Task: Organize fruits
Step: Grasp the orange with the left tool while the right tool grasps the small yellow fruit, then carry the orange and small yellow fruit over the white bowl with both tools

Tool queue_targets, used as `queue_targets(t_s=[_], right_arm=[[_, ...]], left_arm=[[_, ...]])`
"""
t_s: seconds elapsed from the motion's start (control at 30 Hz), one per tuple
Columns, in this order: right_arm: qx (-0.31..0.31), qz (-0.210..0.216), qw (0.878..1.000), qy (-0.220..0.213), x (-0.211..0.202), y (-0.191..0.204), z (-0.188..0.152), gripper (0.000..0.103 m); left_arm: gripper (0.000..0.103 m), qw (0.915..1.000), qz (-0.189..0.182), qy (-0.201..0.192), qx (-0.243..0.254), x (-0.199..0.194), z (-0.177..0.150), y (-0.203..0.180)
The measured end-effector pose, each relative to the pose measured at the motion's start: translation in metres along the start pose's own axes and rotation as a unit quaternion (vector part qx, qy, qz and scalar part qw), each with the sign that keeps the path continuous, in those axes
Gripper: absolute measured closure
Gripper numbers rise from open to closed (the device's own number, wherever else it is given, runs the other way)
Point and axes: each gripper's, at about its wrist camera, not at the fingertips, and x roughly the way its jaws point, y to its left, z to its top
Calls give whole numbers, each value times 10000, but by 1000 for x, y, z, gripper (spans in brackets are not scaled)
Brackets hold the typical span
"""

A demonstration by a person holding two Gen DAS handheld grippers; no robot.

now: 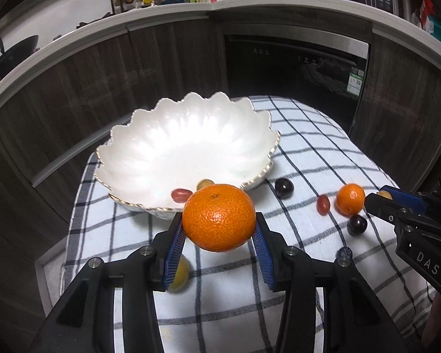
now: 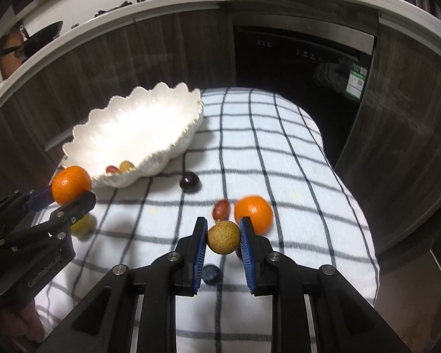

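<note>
Both pairs of fingers pinch fruit. Left gripper (image 1: pixel 219 229): its blue ribbed pads press against opposite sides of a large mandarin (image 1: pixel 219 217), which is clear of the cloth and sits in front of the near rim of the white scalloped bowl (image 1: pixel 138 135). Right gripper (image 2: pixel 223 236): its pads are nearly together, clamped on a small tan, rough-skinned round fruit (image 2: pixel 223 236), also clear of the cloth.

The bowl stands on a black-and-white checked cloth (image 2: pixel 279 153) and holds two pieces near its front wall: a red grape (image 1: pixel 180 194) and a yellowish grape (image 1: pixel 205 183), the latter partly hidden behind the mandarin in the left wrist view.

Loose fruit on the cloth:
- a dark grape (image 1: pixel 284 187) just beside the bowl's rim;
- a second mandarin (image 2: pixel 253 213) with a reddish grape (image 2: pixel 221 209) next to it, both just beyond the right gripper's fingertips;
- another dark grape (image 1: pixel 357 225) near the second mandarin;
- a blueberry (image 2: pixel 211 274) below the right gripper's fingers;
- a yellow fruit (image 1: pixel 180 273), blurred and partly hidden beneath the left gripper.

Dark wood-grain cabinets (image 2: pixel 161 53) and a black appliance door (image 2: pixel 294 58) stand behind the cloth.
</note>
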Motion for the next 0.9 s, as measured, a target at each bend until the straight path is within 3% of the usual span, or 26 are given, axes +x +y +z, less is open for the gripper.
queue_targets(t_s=[0.5,0.9], right_arm=[[-371,450,9976,-368,7,42,63,79],[-483,595,9963,-388,32,63,99,79]], left_arm=[[58,9985,335,-173,-405,5,39,50],[58,9974,415,-102,-574,25,57,74]])
